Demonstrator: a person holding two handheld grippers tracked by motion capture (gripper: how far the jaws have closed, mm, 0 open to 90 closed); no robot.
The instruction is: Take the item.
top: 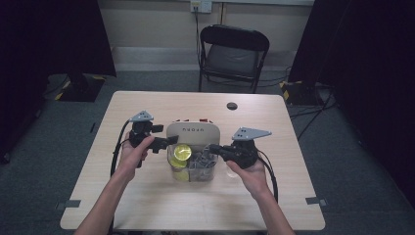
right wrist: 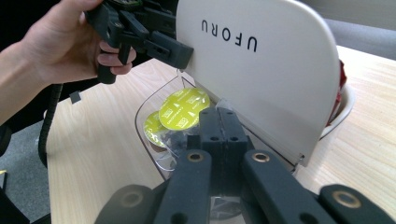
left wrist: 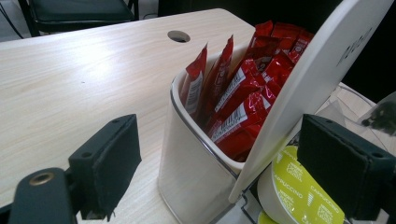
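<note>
Sitting mid-table (top: 147,196), a white organiser (left wrist: 191,172) is holding red sachets (left wrist: 238,100) in its rear compartment, behind a raised lid (right wrist: 266,65) printed "UFORU". In front, a clear bin (right wrist: 149,116) is carrying yellow-green capsules (right wrist: 183,108); its other contents are blurring into dark shapes too murky to name. The left tool (top: 164,142) is standing with its jaws spread, one on each side of the lid's edge. The right tool (right wrist: 224,128) is showing its jaws pressed together over the bin; whether anything is pinched between them is hidden.
</note>
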